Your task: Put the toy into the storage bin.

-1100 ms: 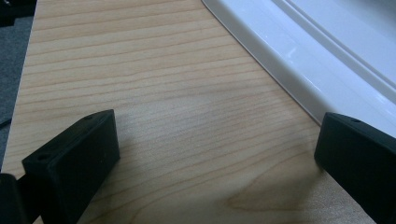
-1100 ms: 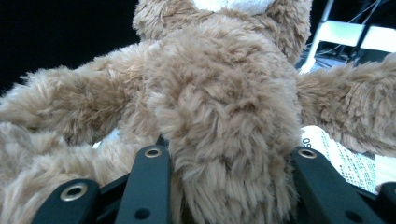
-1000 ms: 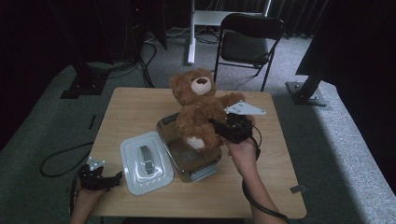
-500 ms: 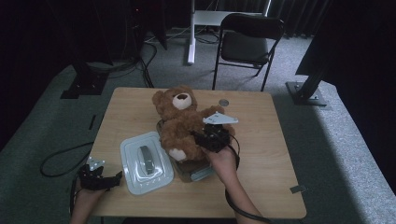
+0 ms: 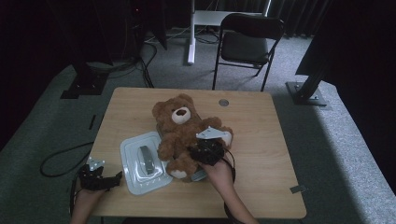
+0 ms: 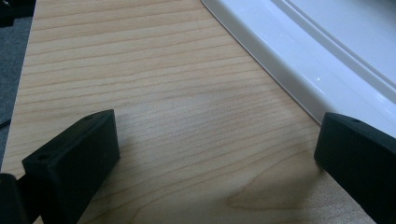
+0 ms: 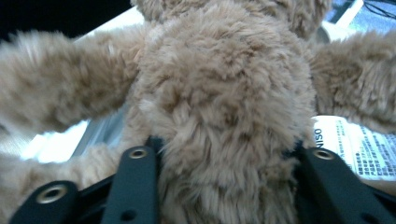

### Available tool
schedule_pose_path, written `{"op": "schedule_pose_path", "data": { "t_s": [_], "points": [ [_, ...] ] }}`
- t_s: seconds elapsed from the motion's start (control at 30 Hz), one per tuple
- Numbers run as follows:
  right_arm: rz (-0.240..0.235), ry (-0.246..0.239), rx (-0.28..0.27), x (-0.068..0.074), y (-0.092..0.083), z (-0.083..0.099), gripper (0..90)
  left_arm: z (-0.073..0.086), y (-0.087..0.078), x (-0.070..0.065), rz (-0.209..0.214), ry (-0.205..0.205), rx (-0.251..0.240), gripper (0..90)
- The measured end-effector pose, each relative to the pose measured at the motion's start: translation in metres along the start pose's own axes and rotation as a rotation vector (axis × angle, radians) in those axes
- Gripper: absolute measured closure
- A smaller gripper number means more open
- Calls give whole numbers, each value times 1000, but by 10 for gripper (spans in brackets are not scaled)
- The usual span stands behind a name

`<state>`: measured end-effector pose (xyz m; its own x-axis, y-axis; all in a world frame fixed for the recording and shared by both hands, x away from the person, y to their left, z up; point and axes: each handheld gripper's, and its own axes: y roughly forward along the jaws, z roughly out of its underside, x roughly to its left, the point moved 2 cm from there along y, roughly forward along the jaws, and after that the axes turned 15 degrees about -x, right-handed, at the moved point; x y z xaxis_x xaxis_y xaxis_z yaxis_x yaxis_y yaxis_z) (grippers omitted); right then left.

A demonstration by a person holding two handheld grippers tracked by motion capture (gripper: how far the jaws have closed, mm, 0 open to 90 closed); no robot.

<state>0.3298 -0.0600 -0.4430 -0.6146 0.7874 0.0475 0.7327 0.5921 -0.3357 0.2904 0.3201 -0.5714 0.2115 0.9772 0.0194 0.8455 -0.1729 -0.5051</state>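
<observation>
In the high view, the right gripper (image 5: 201, 151) clasps the teddy bear (image 5: 184, 133), which lies on its back over a container beside the white lid (image 5: 135, 163); earlier the bear sat upright. The left gripper (image 5: 109, 181) rests spread at the table (image 5: 261, 154) edge.

In the left gripper view, the jaws stand wide apart over bare wood, the lid's rim just beside one.

In the right gripper view, both jaws flank the bear's (image 7: 224, 107) body, having just been opening, fur bulging between them.

Room dim, table (image 5: 261, 140) lit from above; teddy bear (image 7: 224, 107) close-up soft, blurred; lid (image 6: 327, 51) shows glare.
</observation>
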Motion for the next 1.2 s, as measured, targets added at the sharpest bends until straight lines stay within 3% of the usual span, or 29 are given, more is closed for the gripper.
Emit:
{"op": "schedule_pose_path", "data": {
  "t_s": [0.2,0.3,0.4,0.57,0.7,0.87,1.0,1.2],
  "points": [
    [13,-31,30,4,0,-3,357,0,0,0,1,5,4,6],
    [9,-37,41,5,-2,-8,329,0,0,0,1,0,4,6],
    [2,-30,30,4,-7,-16,300,0,0,0,1,0,4,6],
    [-29,20,0,0,-11,-30,262,0,0,0,1,0,4,6],
    [-43,24,-23,1,-11,-46,213,0,0,0,1,3,4,6],
    [-51,43,-45,-1,-4,-65,187,0,0,0,1,3,4,6],
    [-67,51,-27,-2,7,-78,131,0,0,0,1,3,4,6],
    [-69,52,-19,-2,27,-95,134,0,0,0,4,4,2,6]
  ]
}}
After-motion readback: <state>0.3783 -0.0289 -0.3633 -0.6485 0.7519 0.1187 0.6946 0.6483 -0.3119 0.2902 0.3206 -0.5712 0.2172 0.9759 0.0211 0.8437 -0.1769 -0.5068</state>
